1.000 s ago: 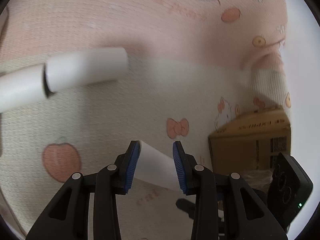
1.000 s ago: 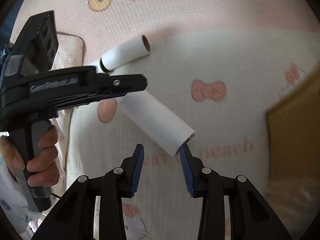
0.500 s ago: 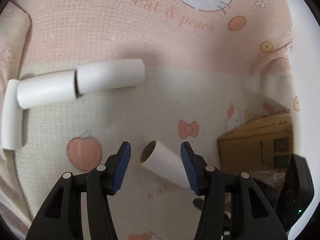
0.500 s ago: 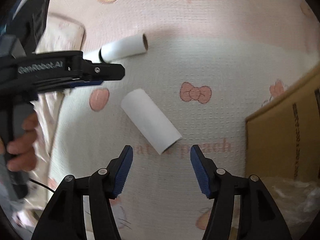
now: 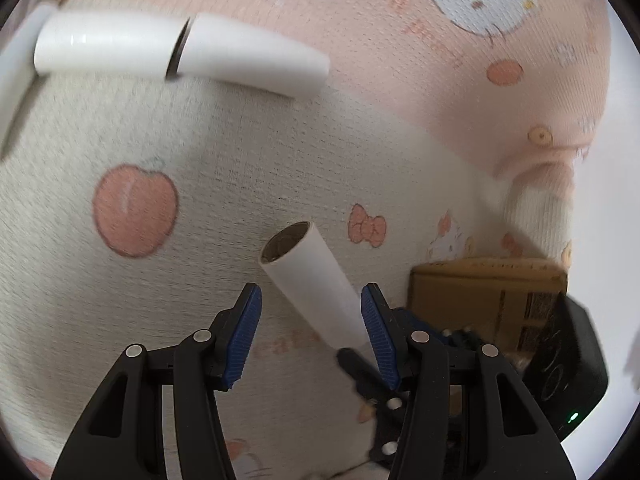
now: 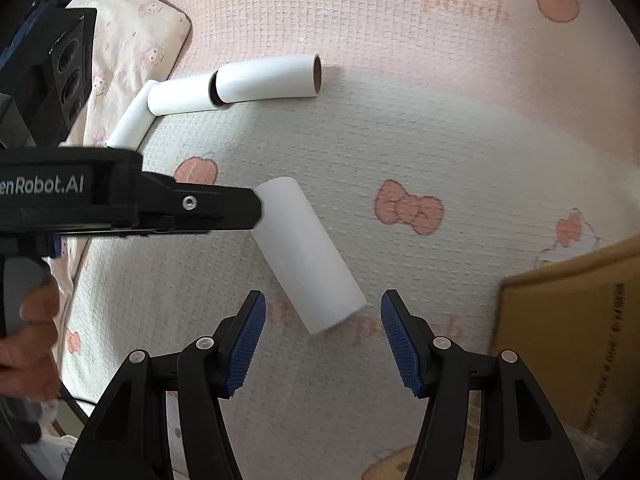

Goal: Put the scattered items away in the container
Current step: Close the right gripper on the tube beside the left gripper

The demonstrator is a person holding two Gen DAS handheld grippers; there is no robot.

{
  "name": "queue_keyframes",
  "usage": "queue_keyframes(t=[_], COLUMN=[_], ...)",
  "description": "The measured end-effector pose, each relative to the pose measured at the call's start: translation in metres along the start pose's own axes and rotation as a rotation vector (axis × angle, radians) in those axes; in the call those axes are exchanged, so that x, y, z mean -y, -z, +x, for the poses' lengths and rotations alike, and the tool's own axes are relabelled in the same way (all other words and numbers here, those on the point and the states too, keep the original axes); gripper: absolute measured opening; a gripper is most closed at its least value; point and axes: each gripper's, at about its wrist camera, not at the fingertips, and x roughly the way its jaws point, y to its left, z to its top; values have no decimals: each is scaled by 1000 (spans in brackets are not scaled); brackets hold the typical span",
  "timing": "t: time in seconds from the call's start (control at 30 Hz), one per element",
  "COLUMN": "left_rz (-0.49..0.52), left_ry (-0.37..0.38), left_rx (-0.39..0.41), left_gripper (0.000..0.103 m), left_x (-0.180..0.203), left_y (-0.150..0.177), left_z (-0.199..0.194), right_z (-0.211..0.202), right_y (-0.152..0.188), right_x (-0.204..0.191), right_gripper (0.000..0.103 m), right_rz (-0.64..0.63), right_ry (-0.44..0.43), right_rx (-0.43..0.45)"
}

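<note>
A white paper roll (image 5: 312, 288) (image 6: 308, 256) lies loose on the peach-patterned blanket (image 5: 240, 184). My left gripper (image 5: 312, 332) is open, with the roll's near end between its blue pads (image 5: 246, 332) and no grip on it. My right gripper (image 6: 324, 336) is open just short of the roll's other end. In the right wrist view the left gripper (image 6: 256, 210) comes in from the left beside the roll's far end. The cardboard box (image 5: 488, 296) (image 6: 572, 336) stands to the right of the roll.
Two more white rolls (image 6: 268, 78) (image 6: 182, 96) lie end to end farther back, with a third (image 6: 132, 124) angled off their left end. A patterned pillow (image 6: 132, 40) lies at the far left. A person's hand (image 6: 28, 320) holds the left gripper's handle.
Both grippers were closed on opposite ends of the roll and have opened. The roll now rests on the blanket. The left gripper has rolled and shifted.
</note>
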Motion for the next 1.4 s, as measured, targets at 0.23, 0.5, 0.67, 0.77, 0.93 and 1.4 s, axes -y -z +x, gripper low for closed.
queue_keyframes(t=[0.23,0.5,0.67,0.77,0.93,1.4], left_rz=[-18,13,20,26,52,182], left_ry=[19,0,-13,-3,-19,30], left_rx=[-37,-48,-35,-37,-33,3], left_gripper=[55,52,42,42,41,41], left_x=[4,11,12,10,12,55], left_y=[-8,-15,-20,-20,-15,1], left_z=[23,38,43,44,43,-1], right_z=[15,21,21,22,24,-36], right_y=[-2,-2,-5,-4,2,21], right_x=[11,32,34,35,39,23], right_gripper=[58,57,54,52,41,39], right_rz=[66,195,216,227,281,245], right_ry=[-44,-131,-179,-169,-187,-137], right_rx=[-18,-15,-1,19,28,120])
